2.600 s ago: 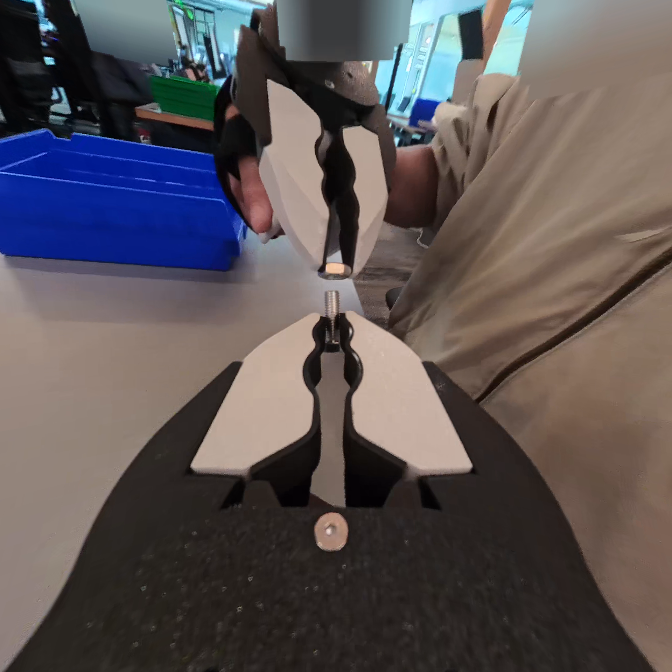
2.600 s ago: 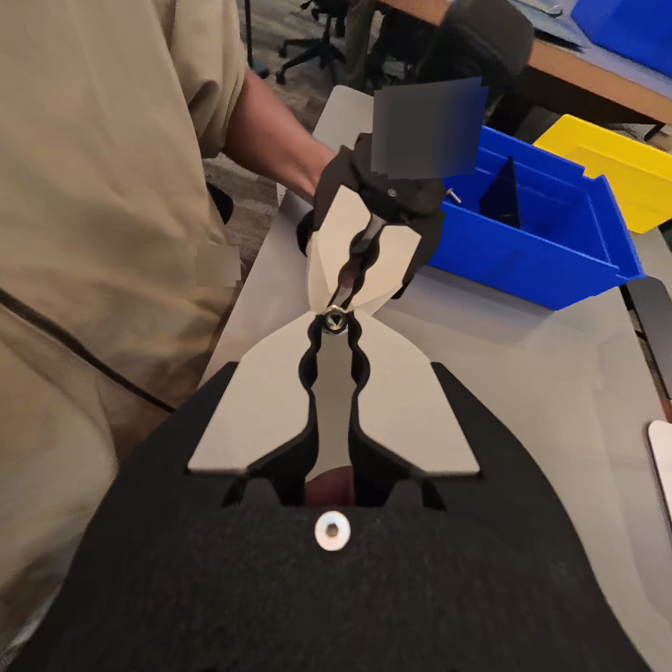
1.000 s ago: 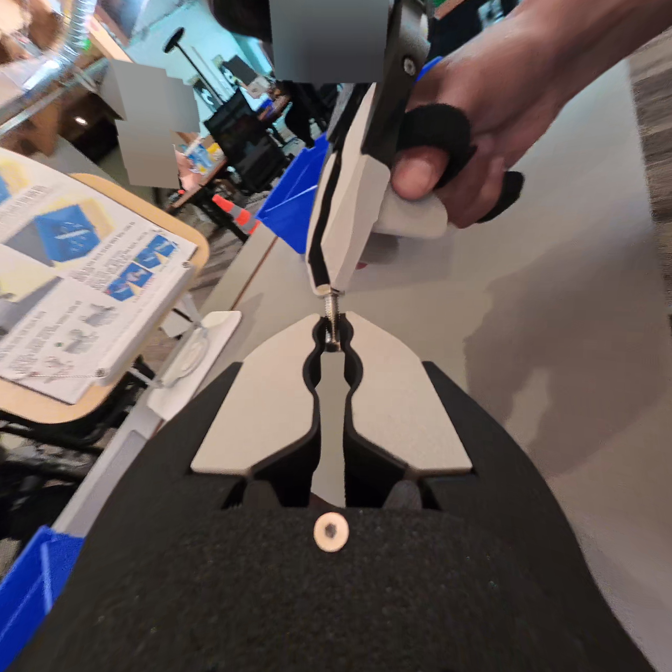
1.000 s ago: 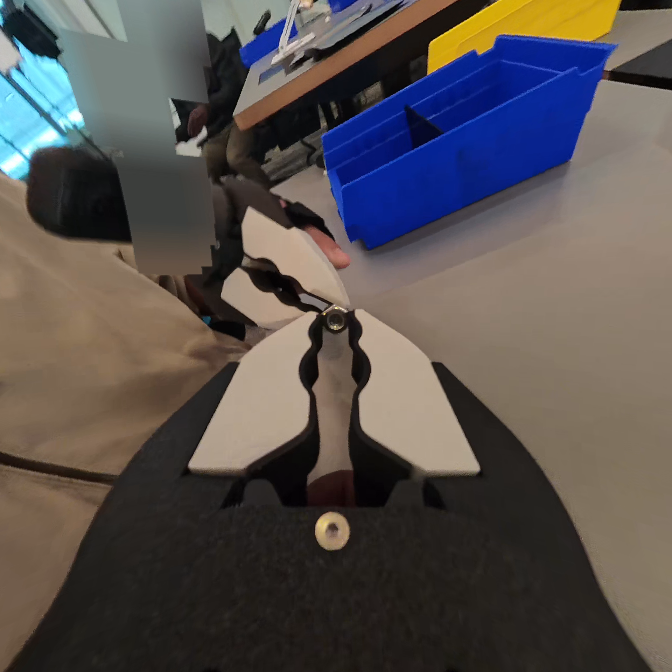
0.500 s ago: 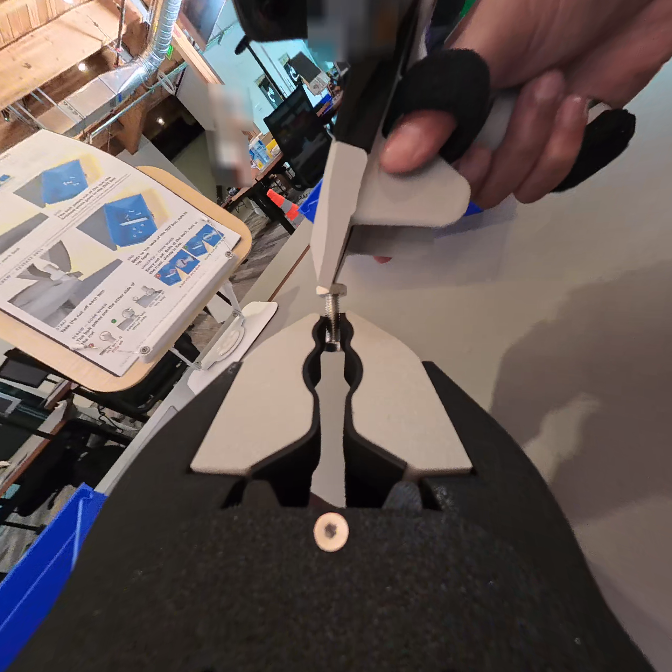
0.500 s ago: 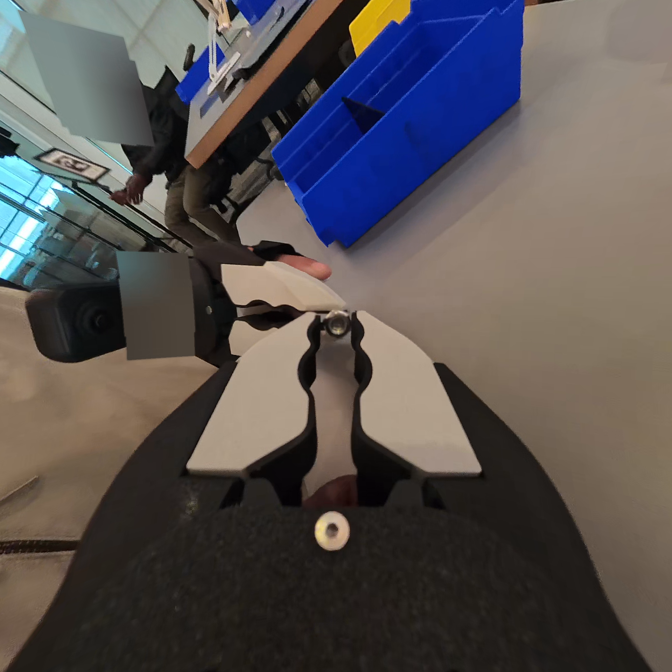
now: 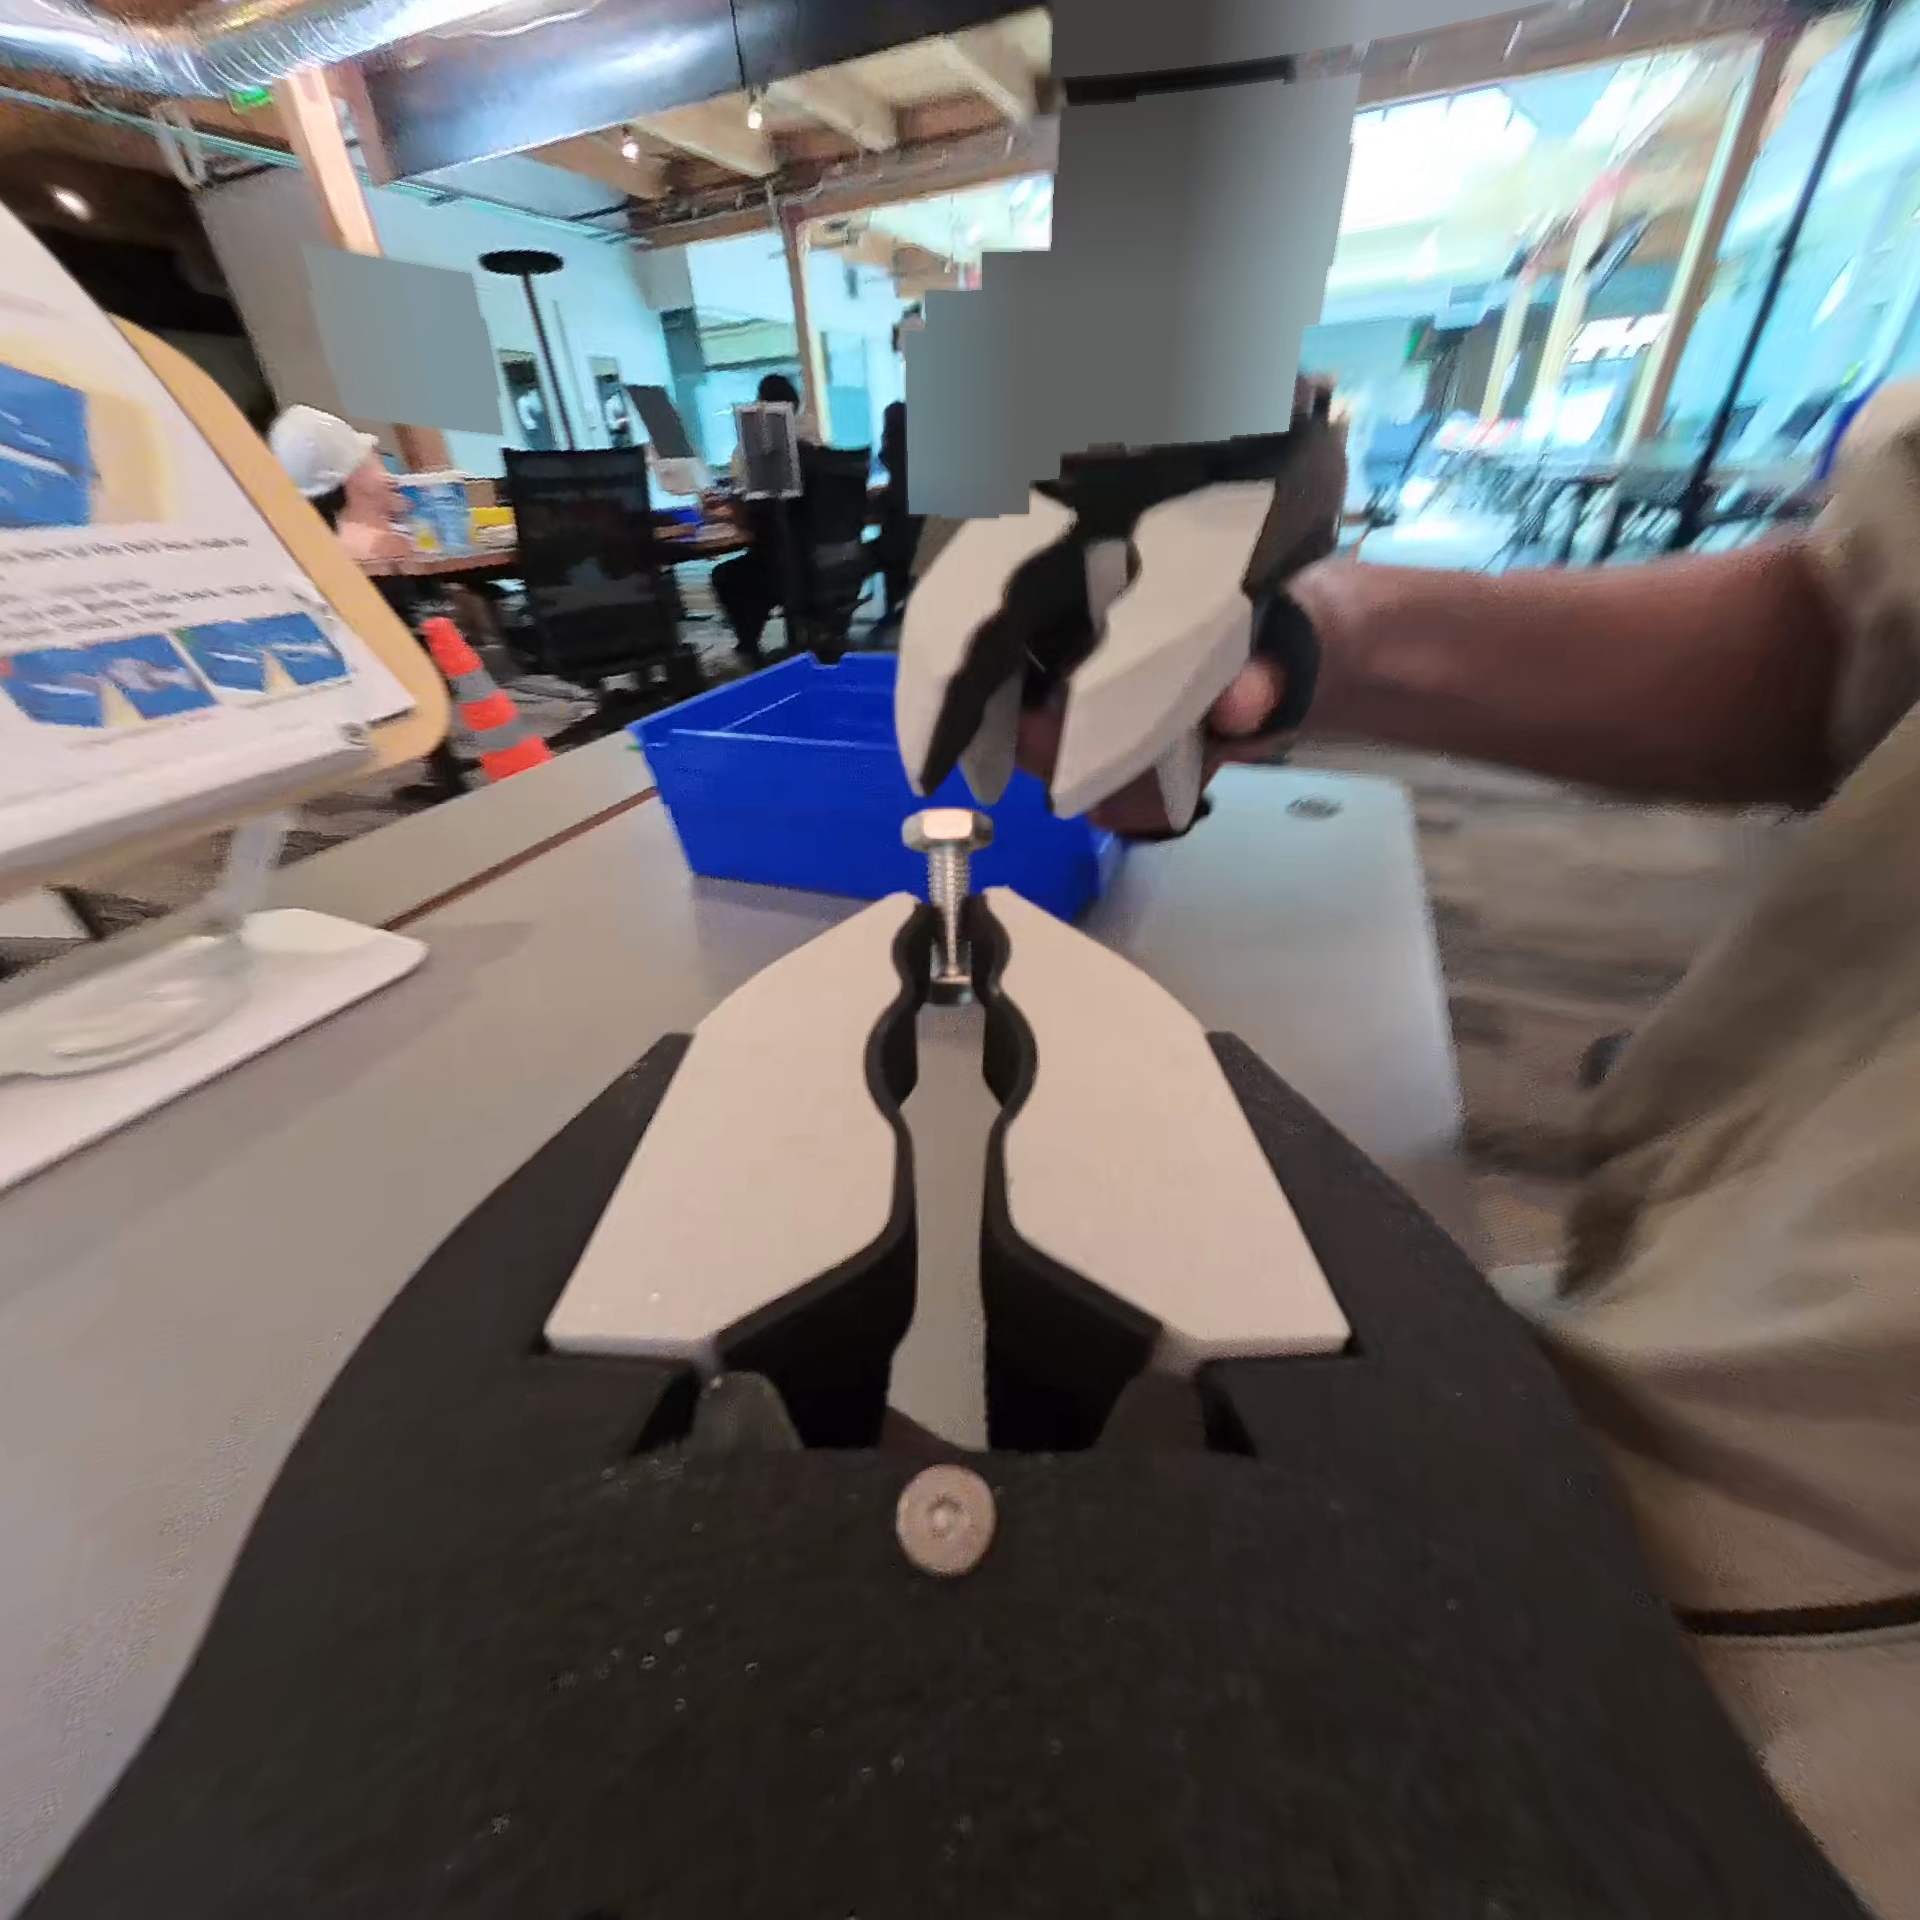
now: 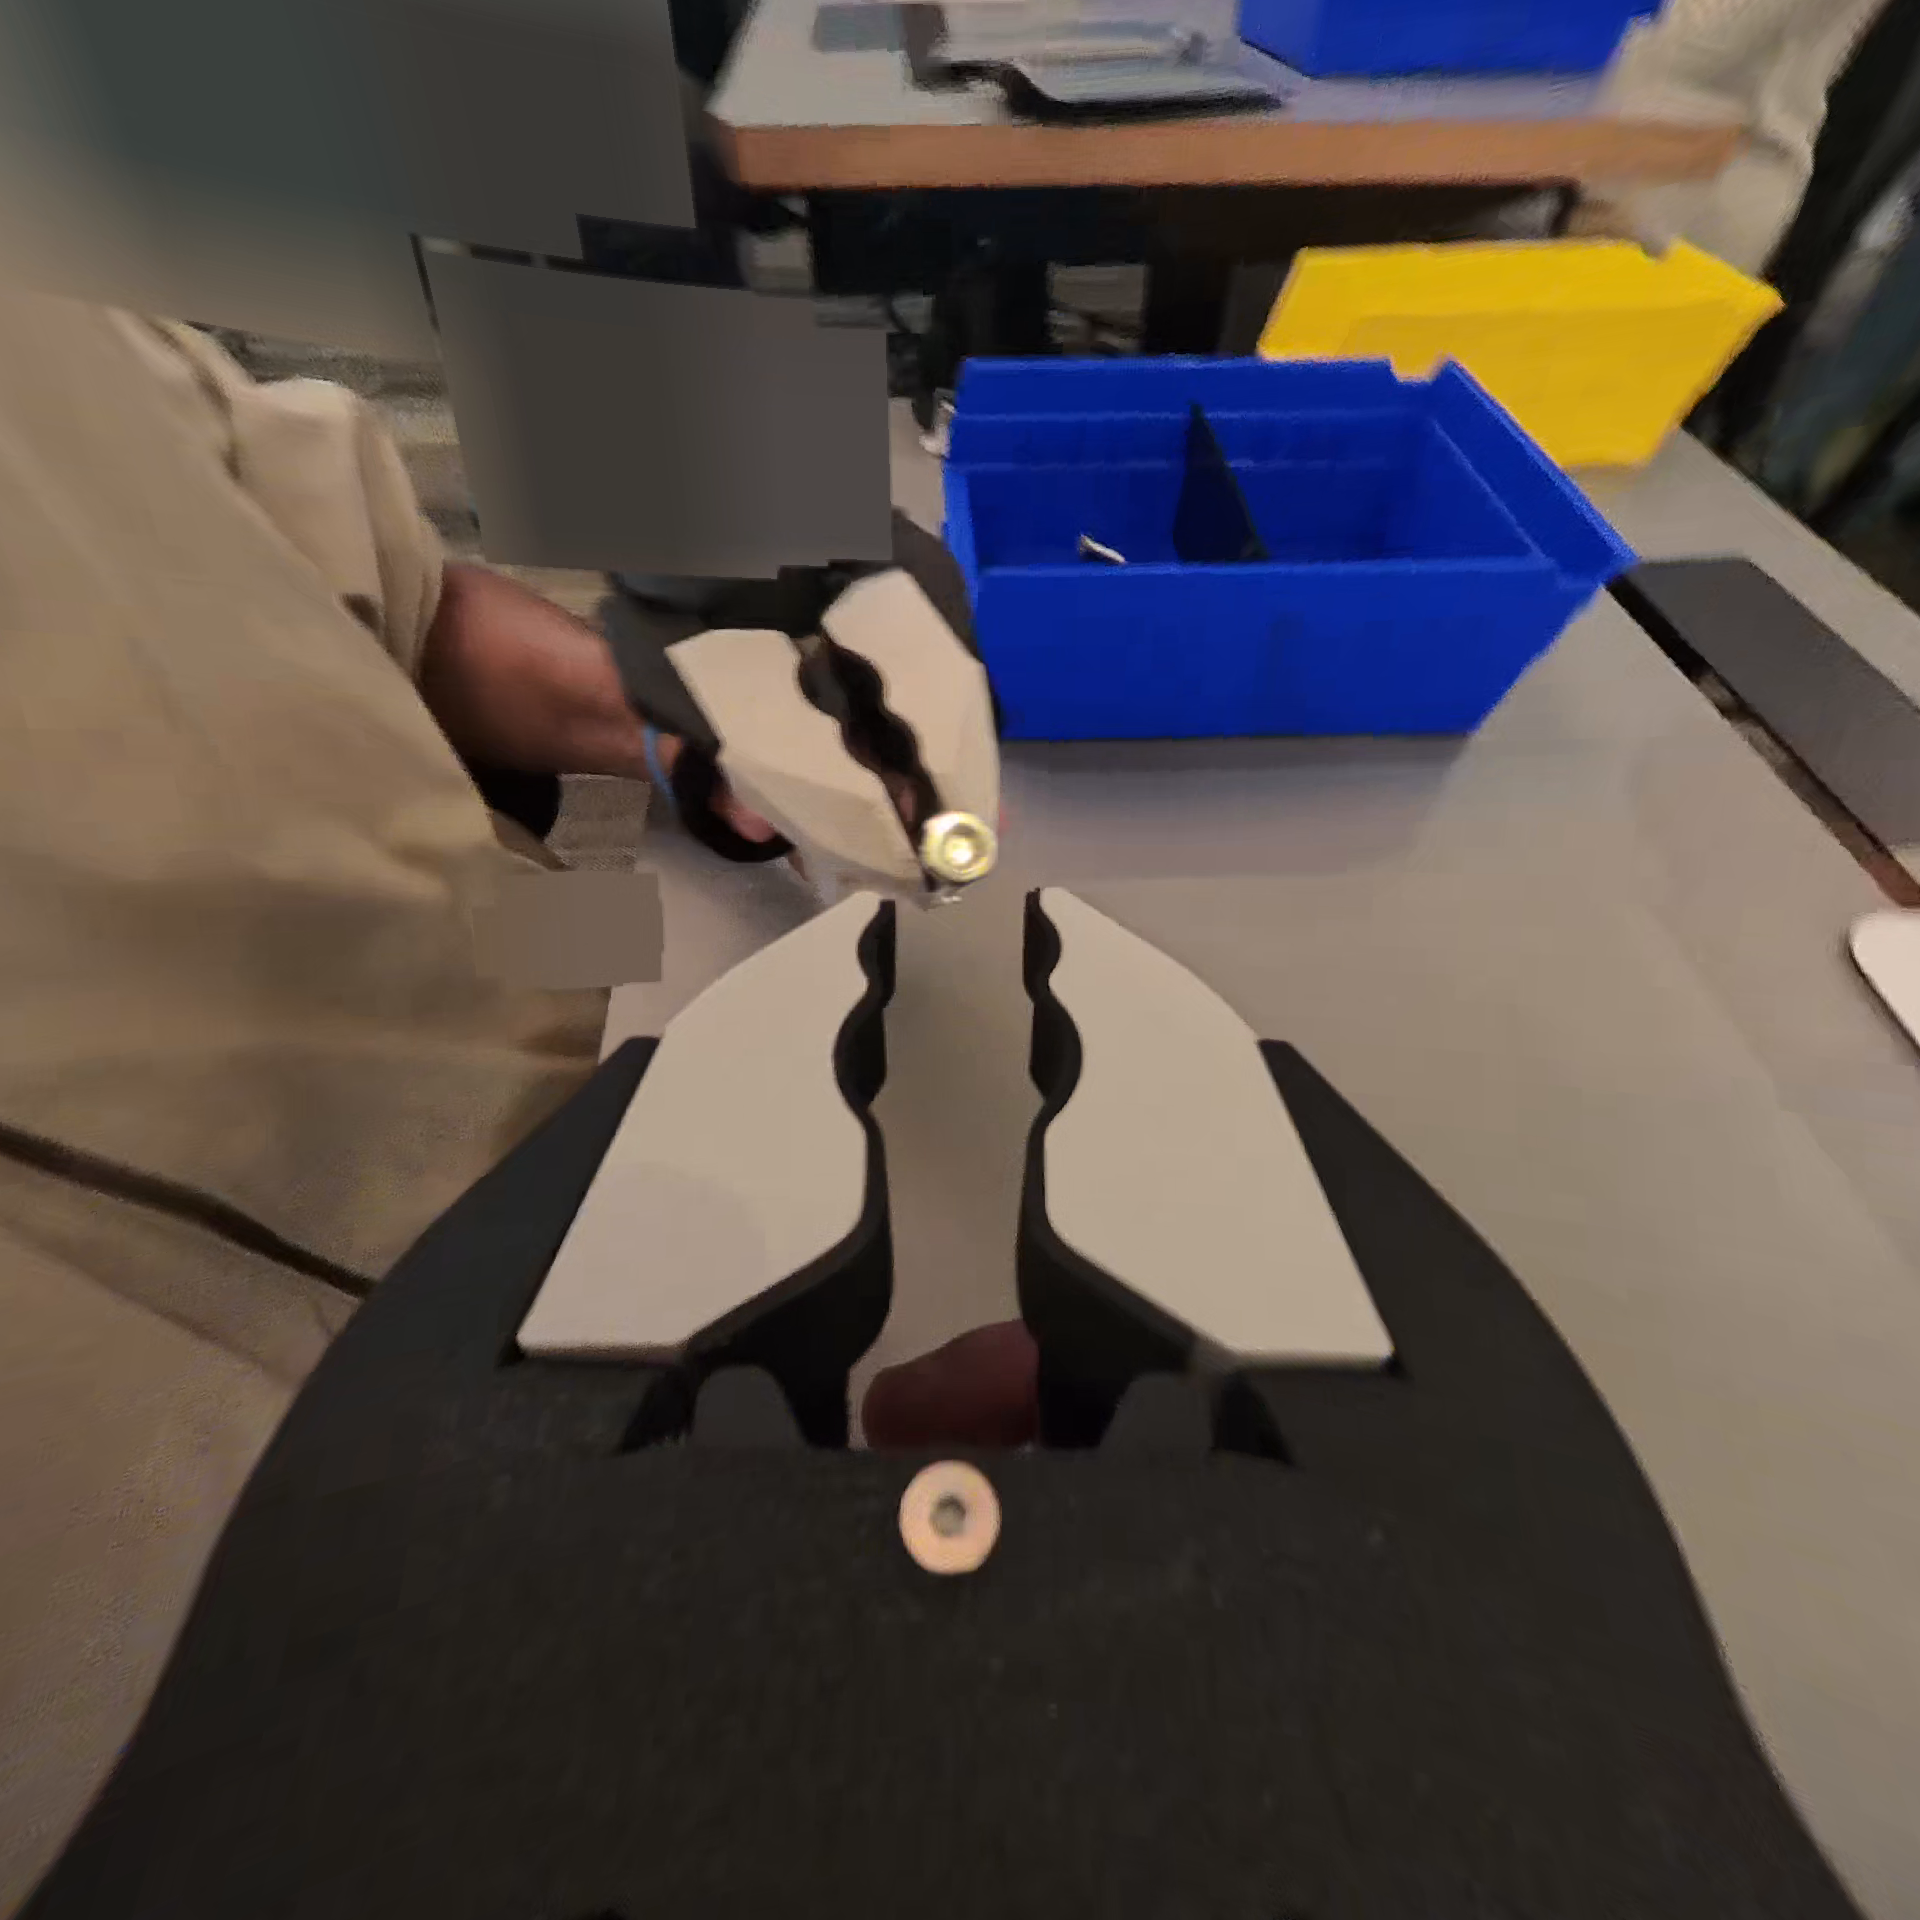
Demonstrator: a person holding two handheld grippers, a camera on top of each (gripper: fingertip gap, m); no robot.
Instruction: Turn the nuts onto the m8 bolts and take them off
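My left gripper is shut on the lower end of a silver M8 bolt, whose threaded shaft points away from it. A hex nut sits on the tip of the bolt. My right gripper hangs just beyond the nut with its jaws apart and holds nothing. In the right wrist view the right gripper is open and empty. The left gripper faces it just ahead, with the nut end-on at its tip.
A blue divided bin stands on the grey table and holds a loose bolt; it also shows in the left wrist view. A yellow bin stands behind it. An instruction board on a stand is at the left. Left and right tips are no more than a few centimetres apart.
My right gripper has opened, let go of the nut and drawn back a little. The nut stays on the bolt's tip. Both grippers have swung back to level.
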